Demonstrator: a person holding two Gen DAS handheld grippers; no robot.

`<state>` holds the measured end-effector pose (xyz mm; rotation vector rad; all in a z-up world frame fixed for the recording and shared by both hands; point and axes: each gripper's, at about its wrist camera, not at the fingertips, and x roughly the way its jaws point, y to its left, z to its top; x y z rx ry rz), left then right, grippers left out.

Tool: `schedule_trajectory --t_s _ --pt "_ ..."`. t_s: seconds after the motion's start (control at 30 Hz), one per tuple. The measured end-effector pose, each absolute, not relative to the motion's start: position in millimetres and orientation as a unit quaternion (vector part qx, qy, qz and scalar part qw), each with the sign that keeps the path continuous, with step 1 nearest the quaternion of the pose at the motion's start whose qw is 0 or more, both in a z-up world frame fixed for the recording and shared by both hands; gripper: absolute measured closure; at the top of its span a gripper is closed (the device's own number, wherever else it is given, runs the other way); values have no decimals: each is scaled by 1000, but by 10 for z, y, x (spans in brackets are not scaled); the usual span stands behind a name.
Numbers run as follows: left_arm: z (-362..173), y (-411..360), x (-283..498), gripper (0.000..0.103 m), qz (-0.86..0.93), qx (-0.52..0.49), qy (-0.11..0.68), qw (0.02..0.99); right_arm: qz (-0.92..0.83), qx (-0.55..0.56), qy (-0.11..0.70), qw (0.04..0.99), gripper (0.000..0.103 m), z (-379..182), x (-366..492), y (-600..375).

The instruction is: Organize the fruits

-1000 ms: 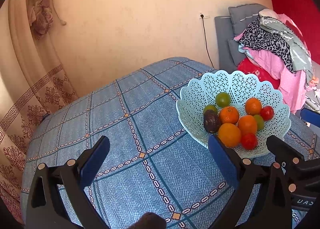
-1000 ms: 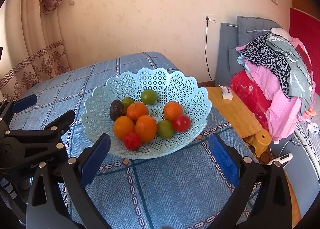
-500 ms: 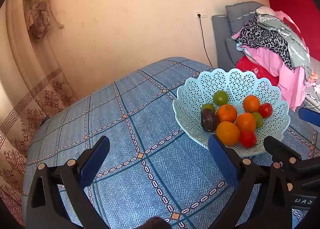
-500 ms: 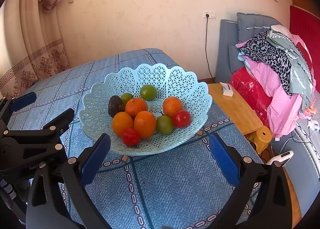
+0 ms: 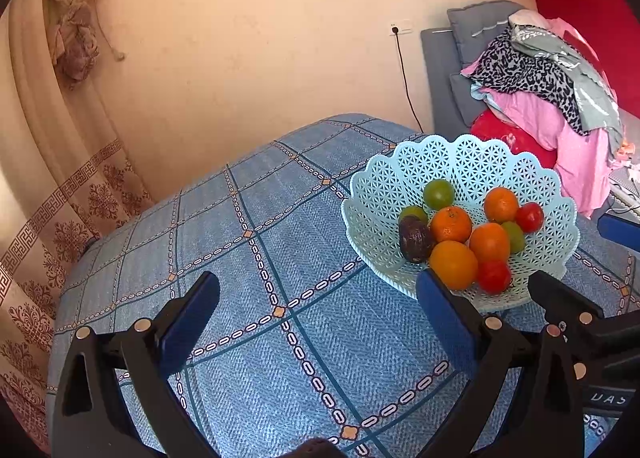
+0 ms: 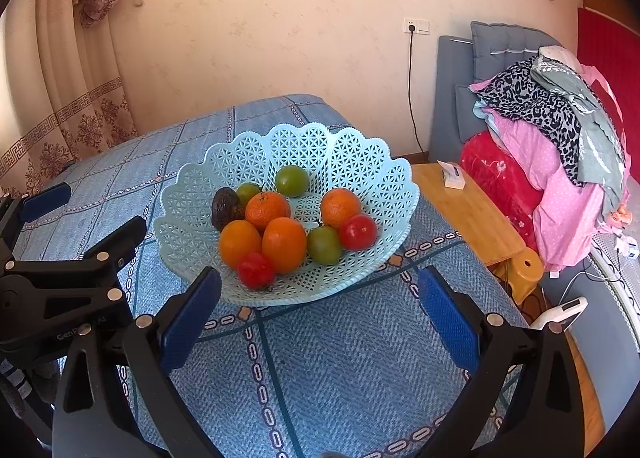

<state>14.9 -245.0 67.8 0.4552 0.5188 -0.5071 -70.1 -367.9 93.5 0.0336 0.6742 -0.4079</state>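
Observation:
A pale blue lattice basket (image 6: 344,154) (image 5: 472,162) sits on the blue patterned tablecloth (image 6: 340,358) (image 5: 256,258) and holds several fruits: oranges (image 6: 284,244) (image 5: 454,264), green ones (image 6: 292,180), red tomatoes (image 6: 357,231) (image 5: 494,276) and a dark avocado (image 6: 226,208) (image 5: 416,238). My right gripper (image 6: 318,308) is open just in front of the basket, nothing between its fingers. My left gripper (image 5: 318,310) is open over bare cloth, left of the basket. It also shows at the left of the right wrist view, left gripper (image 6: 80,214).
A wooden side table (image 6: 468,210) with a small white box (image 6: 452,174) stands right of the cloth. Beyond it is a grey headboard with piled clothes (image 6: 552,130) (image 5: 552,98). A curtain (image 5: 52,162) hangs at the left wall. A cord runs from the wall socket (image 6: 416,25).
Both views have tilted slightly; the basket sits a little lower and further left in the right wrist view. Both grippers stay open, nothing grasped.

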Motion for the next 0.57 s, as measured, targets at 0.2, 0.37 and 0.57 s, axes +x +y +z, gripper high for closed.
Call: schedule_trajectory --t_s 0.2,0.37,0.57 --pt "685 -2432 148 5 -243 220 251 911 -197 15 329 923 3 936 -702 -3669" --pt "697 -2406 151 5 -241 215 255 911 -194 13 330 924 3 940 -690 -3629" --pt "677 -2275 191 5 -229 209 266 913 -182 10 338 923 3 903 -656 -3527"
